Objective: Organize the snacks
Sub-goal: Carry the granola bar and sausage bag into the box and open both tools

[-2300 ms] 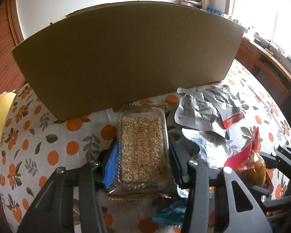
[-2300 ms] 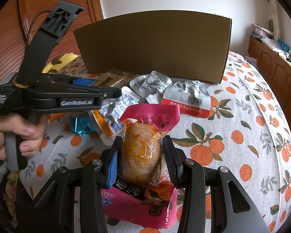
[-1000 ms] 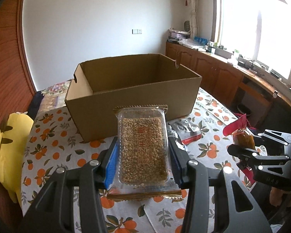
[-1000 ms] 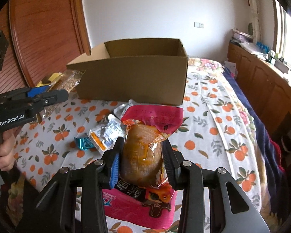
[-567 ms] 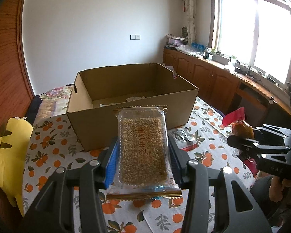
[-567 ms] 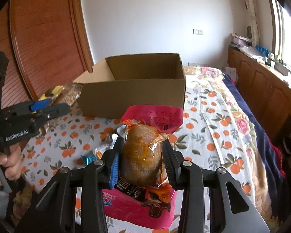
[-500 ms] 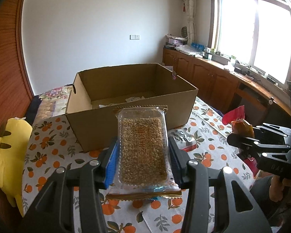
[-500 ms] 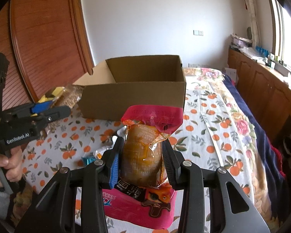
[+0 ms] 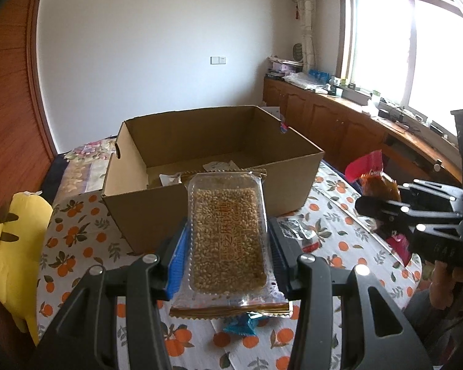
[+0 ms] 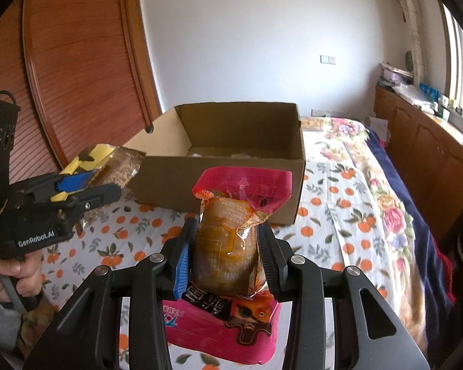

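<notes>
My left gripper [image 9: 227, 243] is shut on a clear pack of puffed-grain bars [image 9: 227, 231], held level above the bed, short of the open cardboard box [image 9: 213, 191]. My right gripper [image 10: 223, 256] is shut on a pink-topped pouch with brown contents [image 10: 228, 237], also held in the air in front of the box [image 10: 231, 182]. The box holds a few small packets [image 9: 217, 165] on its floor. The right gripper shows in the left wrist view [image 9: 382, 212], and the left gripper in the right wrist view [image 10: 89, 192].
The box stands on a bed with an orange-print sheet [image 9: 77, 234]. Loose packets lie on the sheet, a silver one [image 9: 296, 229] and a blue one [image 9: 242, 323]. A yellow plush [image 9: 12, 246] lies at the left edge. Wooden cabinets [image 9: 348, 129] line the right wall.
Both grippers have risen with their snacks, from low by the box's wall to where its open inside shows. In the last half second they moved little.
</notes>
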Available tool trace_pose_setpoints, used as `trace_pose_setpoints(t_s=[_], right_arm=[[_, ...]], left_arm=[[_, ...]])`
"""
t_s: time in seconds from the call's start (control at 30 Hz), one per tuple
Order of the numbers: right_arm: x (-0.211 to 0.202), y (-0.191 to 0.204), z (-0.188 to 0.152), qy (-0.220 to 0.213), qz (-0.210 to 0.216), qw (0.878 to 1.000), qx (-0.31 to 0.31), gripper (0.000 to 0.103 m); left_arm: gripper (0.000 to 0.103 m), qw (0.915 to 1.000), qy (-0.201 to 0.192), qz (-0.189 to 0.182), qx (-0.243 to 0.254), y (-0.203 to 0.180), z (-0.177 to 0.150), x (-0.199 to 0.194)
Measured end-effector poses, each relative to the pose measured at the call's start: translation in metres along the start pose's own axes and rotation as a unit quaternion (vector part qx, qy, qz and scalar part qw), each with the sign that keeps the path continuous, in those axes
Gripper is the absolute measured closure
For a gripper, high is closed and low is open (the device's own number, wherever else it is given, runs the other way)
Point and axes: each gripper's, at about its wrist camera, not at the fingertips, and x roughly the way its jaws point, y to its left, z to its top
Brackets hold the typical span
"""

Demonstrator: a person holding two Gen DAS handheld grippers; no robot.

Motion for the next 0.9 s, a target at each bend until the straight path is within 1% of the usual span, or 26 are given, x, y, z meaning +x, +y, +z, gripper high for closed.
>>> trace_pose_setpoints(t_s=[0.13, 0.3, 0.37, 0.43, 0.63, 0.8, 0.9], right_arm=[[0.009, -0.006, 0.014, -0.007, 0.008, 1.000, -0.007, 0.064], [0.023, -0.008, 0.031, -0.009, 0.016, 1.000, -0.016, 0.064], [0.032, -0.008, 0.039, -0.011, 0.015, 1.000, -0.023, 0.064], [0.043, -0.009, 0.048, -0.010, 0.021, 0.999, -0.023, 0.064], [0.081, -0.014, 0.080, -0.008, 0.021, 0.999, -0.028, 0.064], [0.114, -0.024, 0.092, 0.006, 0.019, 0.999, -0.028, 0.064], [0.137, -0.032, 0.094, 0.020, 0.021, 0.999, -0.019, 0.064]], left_arm=[[0.057, 0.9999, 0.001, 0.000, -0.013, 0.007, 0.009, 0.011], [0.057, 0.9999, -0.007, 0.008, -0.013, 0.017, 0.027, 0.025], [0.057, 0.9998, -0.006, 0.011, -0.013, 0.021, 0.036, 0.033], [0.057, 0.9998, -0.002, 0.003, -0.021, 0.026, 0.048, 0.041], [0.056, 0.9995, -0.010, -0.003, -0.030, 0.037, 0.075, 0.060], [0.056, 0.9996, -0.001, 0.011, -0.025, 0.043, 0.081, 0.091], [0.056, 0.9993, 0.011, 0.013, -0.034, 0.049, 0.078, 0.112]])
